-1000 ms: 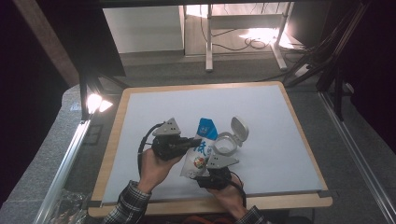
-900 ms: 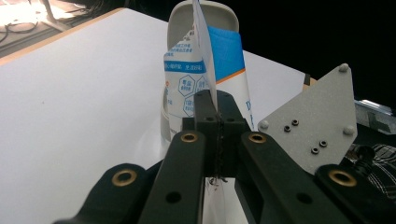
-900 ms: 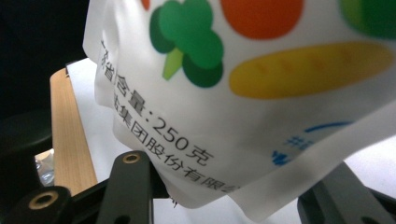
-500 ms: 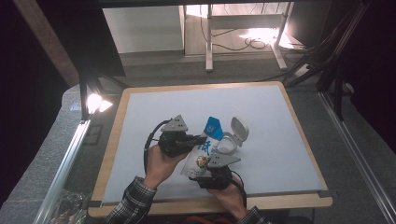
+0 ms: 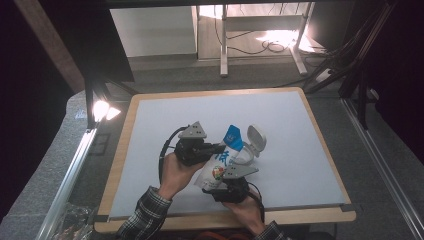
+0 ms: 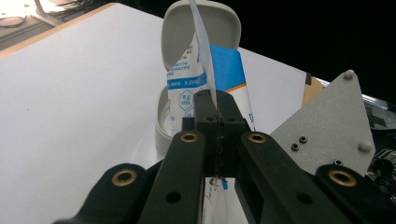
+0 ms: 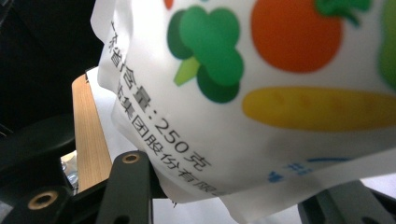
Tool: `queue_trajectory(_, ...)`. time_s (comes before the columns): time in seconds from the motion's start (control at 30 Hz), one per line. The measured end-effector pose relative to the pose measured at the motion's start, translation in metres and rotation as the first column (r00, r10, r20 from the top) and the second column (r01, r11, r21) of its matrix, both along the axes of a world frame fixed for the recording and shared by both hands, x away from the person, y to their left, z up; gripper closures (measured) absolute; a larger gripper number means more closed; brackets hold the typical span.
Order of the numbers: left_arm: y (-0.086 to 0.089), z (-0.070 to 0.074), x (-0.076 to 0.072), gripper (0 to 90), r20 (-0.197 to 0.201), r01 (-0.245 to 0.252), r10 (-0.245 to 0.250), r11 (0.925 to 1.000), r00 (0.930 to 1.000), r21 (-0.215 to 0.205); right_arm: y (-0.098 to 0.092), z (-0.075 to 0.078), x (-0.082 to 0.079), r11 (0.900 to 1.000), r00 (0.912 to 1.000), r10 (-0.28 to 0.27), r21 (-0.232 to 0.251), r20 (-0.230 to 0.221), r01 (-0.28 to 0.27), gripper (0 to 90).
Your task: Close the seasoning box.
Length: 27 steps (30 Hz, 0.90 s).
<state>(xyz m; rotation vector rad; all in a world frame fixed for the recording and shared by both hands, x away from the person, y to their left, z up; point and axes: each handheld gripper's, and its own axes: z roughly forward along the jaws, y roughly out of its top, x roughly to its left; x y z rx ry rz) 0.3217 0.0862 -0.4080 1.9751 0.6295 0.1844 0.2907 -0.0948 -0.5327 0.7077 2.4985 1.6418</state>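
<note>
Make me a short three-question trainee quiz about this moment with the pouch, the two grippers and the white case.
1. True or false: the left gripper is shut on an edge of the pouch.
2. The white case on the table is: A) closed, B) open with its lid up, C) upside down.
3. Which gripper grips the pouch's lower end, near the printed vegetables?

Key: 1 true, its jaws pinch a thin edge. 2 B. 3 The right gripper, with the pouch between its jaws.
</note>
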Motion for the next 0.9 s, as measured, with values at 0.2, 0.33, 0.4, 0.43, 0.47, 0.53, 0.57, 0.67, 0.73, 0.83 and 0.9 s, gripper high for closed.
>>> queue_trajectory(0.2,-0.006,0.001,0.005,90.0,-0.010,0.013,-0.013,0.9999,0.9999,0.011,0.000,0.000,0.000,1.000,0.9999,0.005,0.009,-0.013,-0.005,53.4)
queue_trajectory(0.33,-0.009,0.001,0.007,90.0,-0.015,0.014,-0.014,0.9998,0.9998,0.015,-0.001,0.001,0.000,1.000,0.9999,0.004,0.018,-0.015,-0.004,53.4)
queue_trajectory(0.4,-0.010,0.001,0.009,90.0,-0.020,0.017,-0.016,0.9997,0.9997,0.017,-0.001,0.001,0.000,1.000,0.9998,0.005,0.018,-0.018,-0.005,53.4)
queue_trajectory(0.43,-0.010,0.001,0.009,90.0,-0.020,0.017,-0.016,0.9997,0.9997,0.017,-0.001,0.001,0.000,1.000,0.9998,0.005,0.018,-0.018,-0.005,53.4)
queue_trajectory(0.47,-0.011,0.001,0.010,90.0,-0.023,0.016,-0.016,0.9997,0.9996,0.021,0.000,0.001,0.000,1.000,0.9997,0.007,0.021,-0.021,-0.007,53.5)
queue_trajectory(0.53,-0.012,0.001,0.011,90.0,-0.025,0.018,-0.017,0.9996,0.9995,0.022,0.000,0.001,0.000,1.000,0.9996,0.011,0.024,-0.027,-0.010,53.6)
queue_trajectory(0.57,-0.014,0.001,0.013,90.0,-0.028,0.018,-0.017,0.9996,0.9994,0.023,0.000,0.002,0.000,1.000,0.9995,0.012,0.026,-0.029,-0.012,53.8)
queue_trajectory(0.67,-0.016,0.001,0.015,90.0,-0.034,0.016,-0.015,0.9995,0.9993,0.028,0.000,0.003,0.000,0.999,0.9992,0.018,0.029,-0.035,-0.017,54.7)
queue_trajectory(0.73,-0.017,0.002,0.016,90.0,-0.036,0.016,-0.015,0.9994,0.9992,0.032,0.000,0.004,-0.001,0.999,0.9993,0.022,0.030,-0.031,-0.021,54.7)
queue_trajectory(0.83,-0.019,0.003,0.017,90.0,-0.038,0.015,-0.014,0.9994,0.9992,0.032,0.000,0.005,0.000,0.999,0.9990,0.025,0.036,-0.036,-0.024,54.7)
queue_trajectory(0.9,-0.020,0.003,0.017,90.0,-0.037,0.015,-0.014,0.9994,0.9992,0.031,0.000,0.005,0.000,0.999,0.9990,0.023,0.045,-0.038,-0.022,54.7)
